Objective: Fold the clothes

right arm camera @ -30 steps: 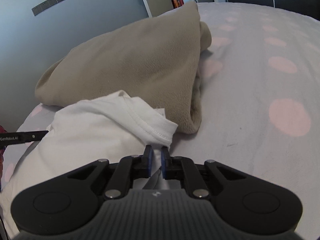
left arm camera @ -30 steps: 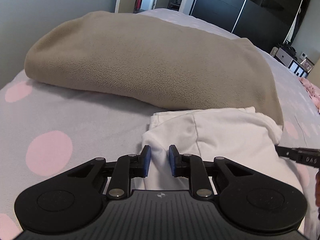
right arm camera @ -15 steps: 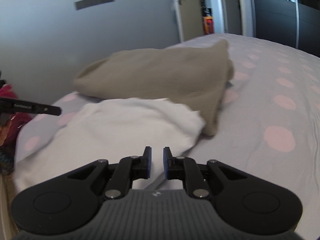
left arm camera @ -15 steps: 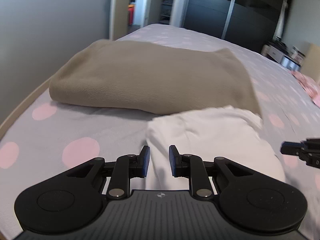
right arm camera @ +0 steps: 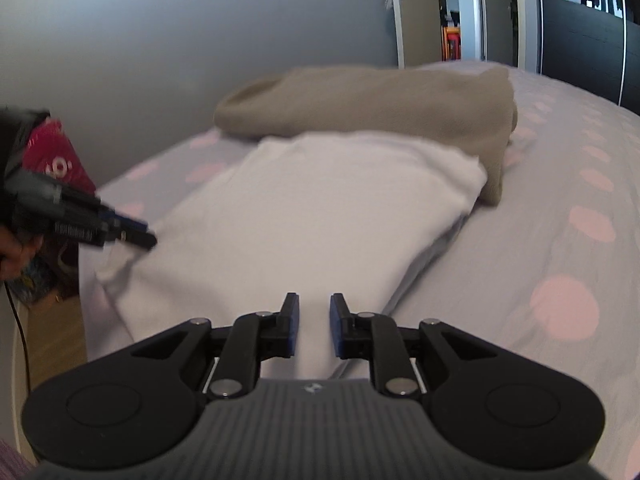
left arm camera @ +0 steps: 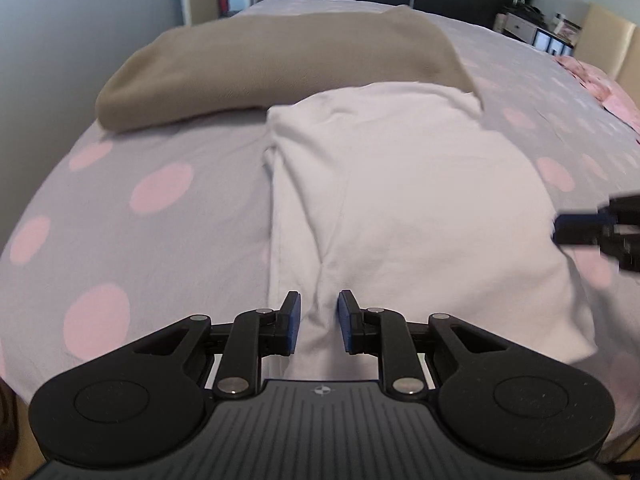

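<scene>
Two grippers are parked over the near end of the white garment [left arm camera: 400,200], which is laid flat on the polka-dot bedsheet [left arm camera: 152,240] with its far end tucked against the beige fleece blanket [left arm camera: 280,60].

Starting on the left: the left gripper [left arm camera: 319,322] is spread apart, nothing pinched, with a raised crease of the fabric sitting between the blue pads [left arm camera: 294,320]. Thin, soft cotton is what it looks like, so it's probably light and floppy, and likely to sag or drag if only one corner gets lifted. The near hem corners or the folded left edge are probably the best spots to grab.

Over on the right, the right gripper [right arm camera: 314,322] is also spread, nothing held, hovering over the garment's near edge.

As for obstacles, the blanket could get snagged if the far end is pulled. A pink item [left arm camera: 592,80] is seen well off to the right, not in the way.
</scene>
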`<state>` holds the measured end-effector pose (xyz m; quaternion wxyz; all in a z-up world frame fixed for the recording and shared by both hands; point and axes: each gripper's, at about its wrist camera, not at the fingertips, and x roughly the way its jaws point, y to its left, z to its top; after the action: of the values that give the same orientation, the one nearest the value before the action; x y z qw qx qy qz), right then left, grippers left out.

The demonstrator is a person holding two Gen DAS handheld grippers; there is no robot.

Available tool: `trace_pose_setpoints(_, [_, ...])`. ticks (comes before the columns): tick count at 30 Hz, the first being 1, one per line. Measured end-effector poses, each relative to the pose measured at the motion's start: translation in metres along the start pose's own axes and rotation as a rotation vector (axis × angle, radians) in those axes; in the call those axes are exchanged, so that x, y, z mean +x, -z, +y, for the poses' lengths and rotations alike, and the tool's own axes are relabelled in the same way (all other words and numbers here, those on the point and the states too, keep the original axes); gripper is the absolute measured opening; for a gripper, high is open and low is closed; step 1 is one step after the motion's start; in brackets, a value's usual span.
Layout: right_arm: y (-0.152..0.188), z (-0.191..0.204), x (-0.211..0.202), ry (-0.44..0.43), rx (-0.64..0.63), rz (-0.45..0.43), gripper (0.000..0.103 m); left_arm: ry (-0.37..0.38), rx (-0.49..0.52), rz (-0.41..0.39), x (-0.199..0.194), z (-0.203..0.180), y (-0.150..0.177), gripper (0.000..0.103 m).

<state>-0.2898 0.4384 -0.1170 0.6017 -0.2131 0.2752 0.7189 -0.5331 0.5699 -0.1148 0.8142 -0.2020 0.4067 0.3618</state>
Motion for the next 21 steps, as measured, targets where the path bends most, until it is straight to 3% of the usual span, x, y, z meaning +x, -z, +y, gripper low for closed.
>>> trace_pose_setpoints(6, [0.004,0.002,0.013,0.031,-0.008,0.031,0.018,-0.022,0.011,0.035,0.008,-0.002,0.005,0.02])
trace_pose_setpoints(11, [-0.005,0.0,-0.008,0.019,0.065,0.053,0.023,-0.06,0.0,0.031,-0.02,-0.015,-0.006,0.02])
trace_pose_setpoints(13, [-0.01,0.001,-0.022,0.023,0.077,0.044,0.039,-0.066,-0.017,0.007,-0.038,-0.024,-0.014,0.021])
trace_pose_setpoints(17, [-0.022,0.009,-0.046,0.061,0.058,0.06,0.052,-0.092,-0.058,-0.025,-0.078,-0.055,-0.031,0.021])
trace_pose_setpoints(21, [-0.029,0.017,-0.072,0.081,0.041,0.048,0.061,-0.137,-0.104,-0.093,-0.113,-0.09,-0.036,0.043])
